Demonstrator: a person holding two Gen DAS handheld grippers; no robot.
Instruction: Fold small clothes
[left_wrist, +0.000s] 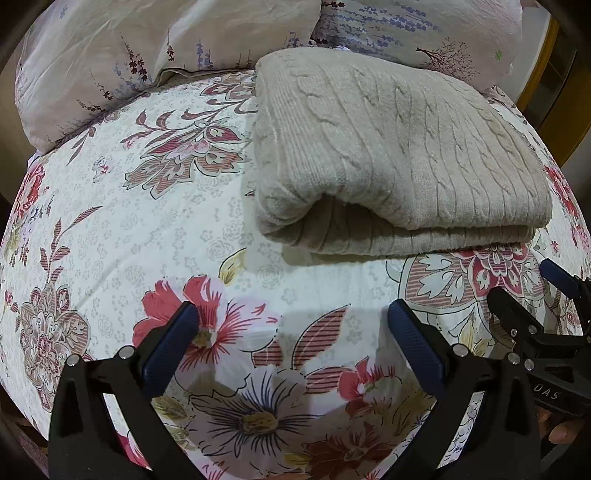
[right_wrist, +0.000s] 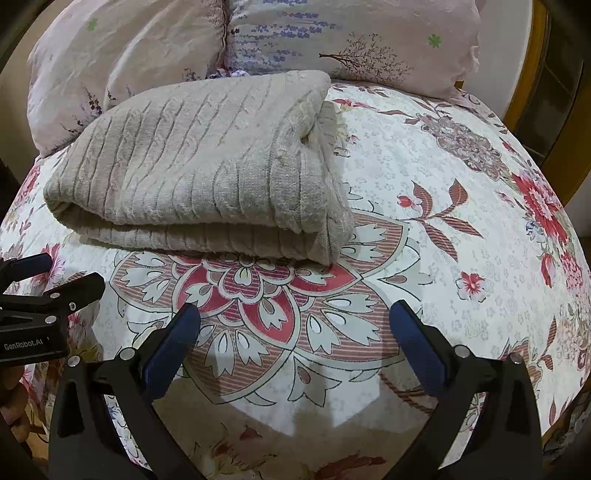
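A beige cable-knit sweater (left_wrist: 399, 158) lies folded in a thick rectangle on the floral bedsheet (left_wrist: 147, 221). It also shows in the right wrist view (right_wrist: 199, 173). My left gripper (left_wrist: 293, 325) is open and empty, hovering over the sheet a little in front of the sweater's near left corner. My right gripper (right_wrist: 295, 325) is open and empty, in front of the sweater's near right corner. The right gripper shows at the right edge of the left wrist view (left_wrist: 524, 295), and the left gripper at the left edge of the right wrist view (right_wrist: 59, 280).
Two pale floral pillows (left_wrist: 110, 62) (right_wrist: 332, 40) lie against the head of the bed behind the sweater. A wooden frame (right_wrist: 532, 74) stands at the far right. The bedsheet (right_wrist: 461, 221) spreads right of the sweater.
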